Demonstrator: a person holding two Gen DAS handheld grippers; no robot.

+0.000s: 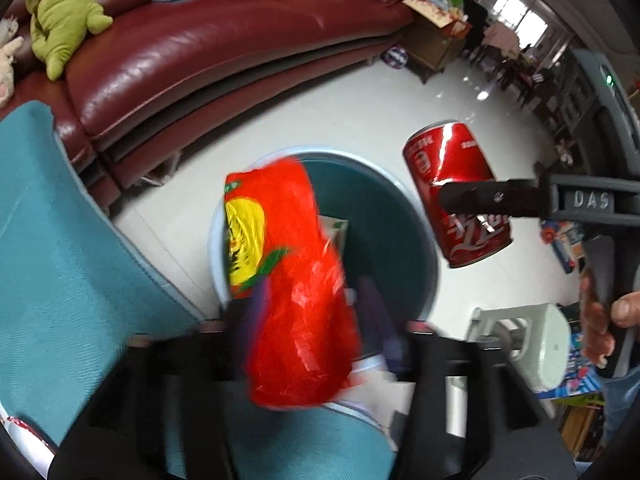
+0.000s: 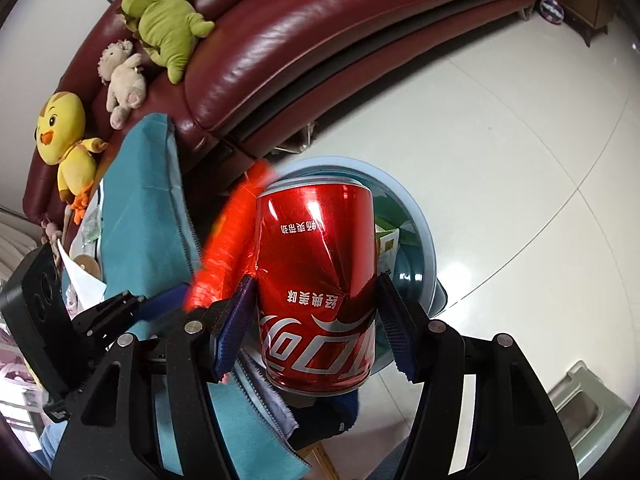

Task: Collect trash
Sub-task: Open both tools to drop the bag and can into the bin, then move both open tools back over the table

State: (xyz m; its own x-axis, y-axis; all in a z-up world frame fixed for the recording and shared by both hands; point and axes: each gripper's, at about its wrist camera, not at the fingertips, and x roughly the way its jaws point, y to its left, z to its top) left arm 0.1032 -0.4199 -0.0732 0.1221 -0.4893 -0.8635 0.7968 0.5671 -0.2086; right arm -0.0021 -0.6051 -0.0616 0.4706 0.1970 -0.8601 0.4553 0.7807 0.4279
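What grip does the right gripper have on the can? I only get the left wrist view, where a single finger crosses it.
Observer: In the right wrist view, both pads of the right gripper press on opposite sides of the can. The can's wall is dented between them.
Operator: Is there anything left to collect that I can't see?
Observer: Probably. A sheet of white paper lies beside the teal cloth, near the left edge of that view.
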